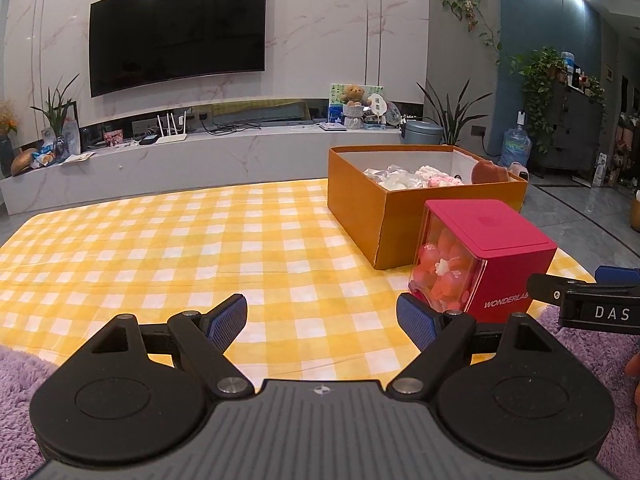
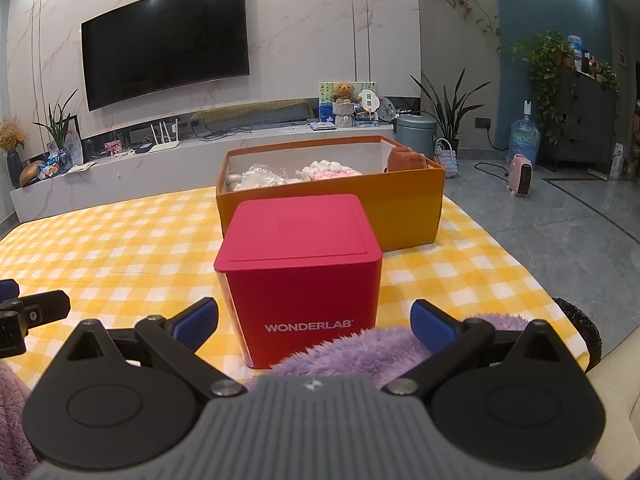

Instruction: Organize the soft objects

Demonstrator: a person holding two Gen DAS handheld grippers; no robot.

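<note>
Wall TV, router, water jug, pink heater.

Both wrist views sit low, facing the television wall; both share the red box, nearer on the right.

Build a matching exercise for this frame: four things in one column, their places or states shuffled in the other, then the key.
Things:
1. red WONDERLAB box
2. orange cardboard box
3. left gripper
4. teddy bear

Places or states:
A. open, nothing between its fingers
B. on the TV console by the wall
C. lid shut, just ahead of the right gripper
D. open-topped, soft items inside

Pairs: 1-C, 2-D, 3-A, 4-B
</note>
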